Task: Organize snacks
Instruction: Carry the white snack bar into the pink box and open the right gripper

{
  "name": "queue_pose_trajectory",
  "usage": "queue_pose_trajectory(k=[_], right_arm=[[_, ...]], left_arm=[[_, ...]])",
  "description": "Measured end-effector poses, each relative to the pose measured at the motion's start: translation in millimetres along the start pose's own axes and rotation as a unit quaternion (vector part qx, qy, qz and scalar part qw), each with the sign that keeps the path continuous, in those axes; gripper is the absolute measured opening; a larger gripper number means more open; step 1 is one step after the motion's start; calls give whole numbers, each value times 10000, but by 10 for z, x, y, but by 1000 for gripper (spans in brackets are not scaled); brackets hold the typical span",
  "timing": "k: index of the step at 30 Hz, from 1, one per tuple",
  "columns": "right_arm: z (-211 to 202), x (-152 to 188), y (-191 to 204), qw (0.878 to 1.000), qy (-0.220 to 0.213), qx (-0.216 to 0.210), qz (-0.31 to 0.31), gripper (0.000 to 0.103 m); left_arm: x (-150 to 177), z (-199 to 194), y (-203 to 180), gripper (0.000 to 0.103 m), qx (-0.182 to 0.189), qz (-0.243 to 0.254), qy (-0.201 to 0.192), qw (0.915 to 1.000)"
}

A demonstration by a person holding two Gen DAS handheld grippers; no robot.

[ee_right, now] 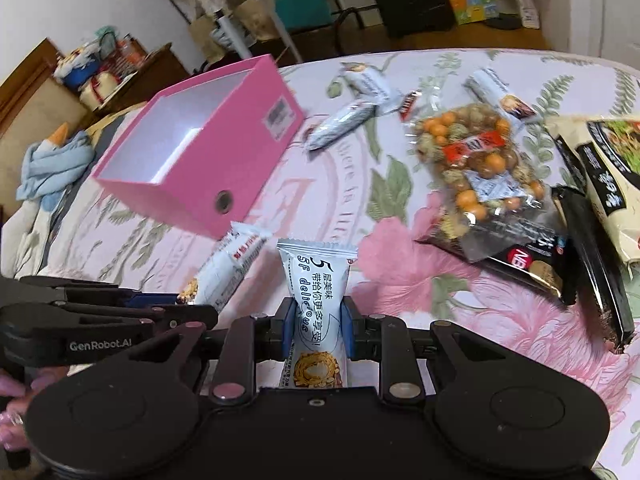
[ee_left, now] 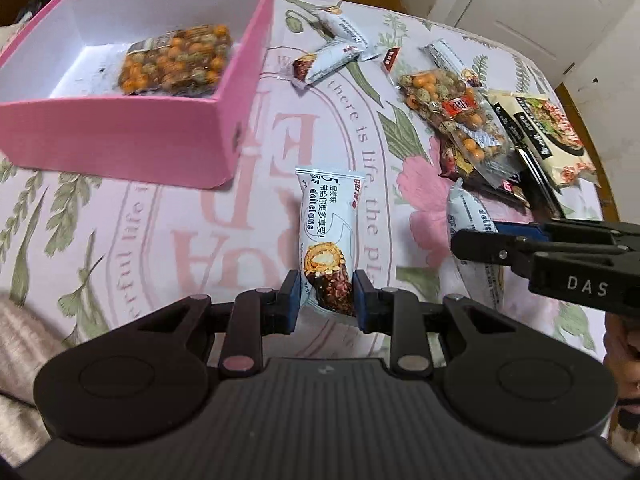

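Snacks lie spread over a floral cloth [ee_left: 160, 216]. At the left a pink box [ee_left: 120, 132] stands open with one nut bag [ee_left: 176, 60] inside. Just right of it the left gripper [ee_left: 326, 300] is clamped on the dark end of a wafer bar [ee_left: 326, 224]. Further right the right gripper [ee_right: 316, 326] is clamped on a second bar [ee_right: 316, 280], mid-wrapper. Beyond them loose bars [ee_left: 340, 48] lie on the cloth, then another nut bag [ee_left: 452, 108] atop dark packets [ee_right: 520, 256], and a noodle pack [ee_left: 548, 136] at the far right.
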State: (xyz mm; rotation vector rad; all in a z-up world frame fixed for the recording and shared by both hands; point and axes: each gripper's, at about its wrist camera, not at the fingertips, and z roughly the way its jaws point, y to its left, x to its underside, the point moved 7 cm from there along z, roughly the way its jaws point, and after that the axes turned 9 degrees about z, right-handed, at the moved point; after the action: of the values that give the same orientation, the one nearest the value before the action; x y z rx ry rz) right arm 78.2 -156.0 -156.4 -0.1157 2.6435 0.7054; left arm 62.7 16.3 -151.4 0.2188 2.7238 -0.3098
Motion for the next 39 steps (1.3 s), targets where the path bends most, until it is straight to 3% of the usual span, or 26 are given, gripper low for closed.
queue_pose_trajectory(k=[8,12,19,23,28,31,34,39], right_arm=[[-219,-12,499,9984,256,-397,-325,28],[-265,-112,831,9960,292,-588,-602,28],[-299,-540,1383,9912,-181,-901,-951,28],[-195,-771,1546,9887,-276,-1082,-996,28],[227,-1088,1714,9881,-145,-1124,-1037,27],[533,-1222,1808,9867,-162,-678,-1470,27],[836,-1314,1887,9816,4,-497,-1841,27],[1255,-1295,1939,9719,285,-359,-2311,27]], left_arm=[[33,-566,365,26,87,-268,-209,9994],[-64,-828,552,26,-82,-258,-491,9984],[-336,-1071,835,26,-15,-311,-689,9971],[-516,-1140,1029,26,-271,-202,-782,9964],[-789,-954,1376,26,-767,-320,-914,9923],[-996,-691,1549,26,-1106,-259,-893,9895],[-1138,-386,1774,26,-1059,-384,-663,9914],[-1132,12,2041,26,-1347,-329,-435,9894]])
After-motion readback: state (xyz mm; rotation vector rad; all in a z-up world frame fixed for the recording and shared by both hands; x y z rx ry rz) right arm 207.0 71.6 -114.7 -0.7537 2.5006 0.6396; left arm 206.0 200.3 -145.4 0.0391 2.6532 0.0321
